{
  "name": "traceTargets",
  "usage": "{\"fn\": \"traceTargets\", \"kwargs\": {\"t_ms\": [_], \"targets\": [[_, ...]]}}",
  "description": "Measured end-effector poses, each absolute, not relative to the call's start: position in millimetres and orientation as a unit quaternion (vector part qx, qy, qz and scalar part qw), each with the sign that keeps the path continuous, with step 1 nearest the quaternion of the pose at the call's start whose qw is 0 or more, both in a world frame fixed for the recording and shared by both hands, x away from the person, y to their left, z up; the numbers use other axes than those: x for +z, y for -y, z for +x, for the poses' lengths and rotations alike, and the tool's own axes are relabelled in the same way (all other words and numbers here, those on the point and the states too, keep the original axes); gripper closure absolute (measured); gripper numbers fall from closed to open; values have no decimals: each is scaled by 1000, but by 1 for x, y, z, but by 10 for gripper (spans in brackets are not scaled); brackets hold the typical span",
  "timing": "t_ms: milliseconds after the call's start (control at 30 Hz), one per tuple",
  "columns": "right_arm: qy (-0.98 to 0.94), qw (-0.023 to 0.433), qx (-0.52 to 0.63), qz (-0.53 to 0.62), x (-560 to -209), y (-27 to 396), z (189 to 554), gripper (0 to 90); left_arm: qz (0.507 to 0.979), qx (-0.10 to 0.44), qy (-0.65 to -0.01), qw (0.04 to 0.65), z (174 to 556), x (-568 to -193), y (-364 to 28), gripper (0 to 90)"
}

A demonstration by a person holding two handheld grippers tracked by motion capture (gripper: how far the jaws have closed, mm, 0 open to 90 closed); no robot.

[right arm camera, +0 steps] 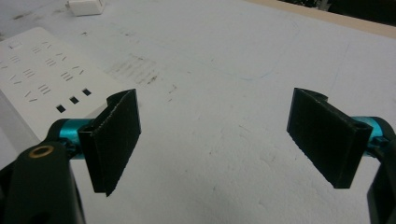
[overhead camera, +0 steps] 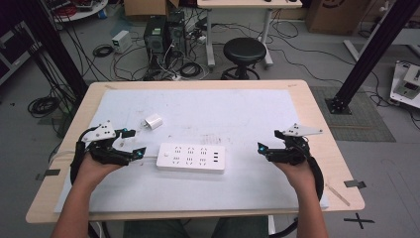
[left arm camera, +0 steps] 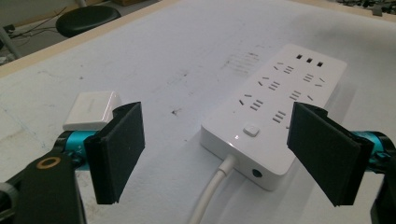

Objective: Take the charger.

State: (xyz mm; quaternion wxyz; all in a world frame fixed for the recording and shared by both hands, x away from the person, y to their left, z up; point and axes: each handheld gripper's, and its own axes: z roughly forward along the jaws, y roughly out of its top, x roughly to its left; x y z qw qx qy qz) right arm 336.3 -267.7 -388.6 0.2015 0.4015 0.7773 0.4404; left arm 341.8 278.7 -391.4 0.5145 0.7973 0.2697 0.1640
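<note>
On the white mat, left claw (overhead camera: 134, 143) wide open, empty, beside power strip (overhead camera: 191, 157), right claw (overhead camera: 270, 141) likewise, seemingly touching nothing

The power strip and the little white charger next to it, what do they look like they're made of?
Power strip: looks like hard moulded white plastic with a smooth, slightly glossy finish; light glints along its rounded edges in the left gripper view.
Charger: probably the same kind of white plastic, more matt-looking, though it is too small to be sure.
</note>
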Motion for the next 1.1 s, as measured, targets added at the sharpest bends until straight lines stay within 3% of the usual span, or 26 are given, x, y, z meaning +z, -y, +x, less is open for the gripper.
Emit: {"fn": "traceTargets", "kwargs": {"t_ms": [333, 800, 1100], "targets": [[-772, 205, 441, 409, -382, 271, 331, 177, 792, 170, -287, 511, 360, -387, -277, 190], [-772, 212, 439, 407, -382, 261, 330, 177, 795, 187, -318, 482, 426, -371, -274, 190], [-779, 212, 435, 399, -383, 252, 330, 177, 806, 178, -339, 452, 471, -392, -264, 190]]}}
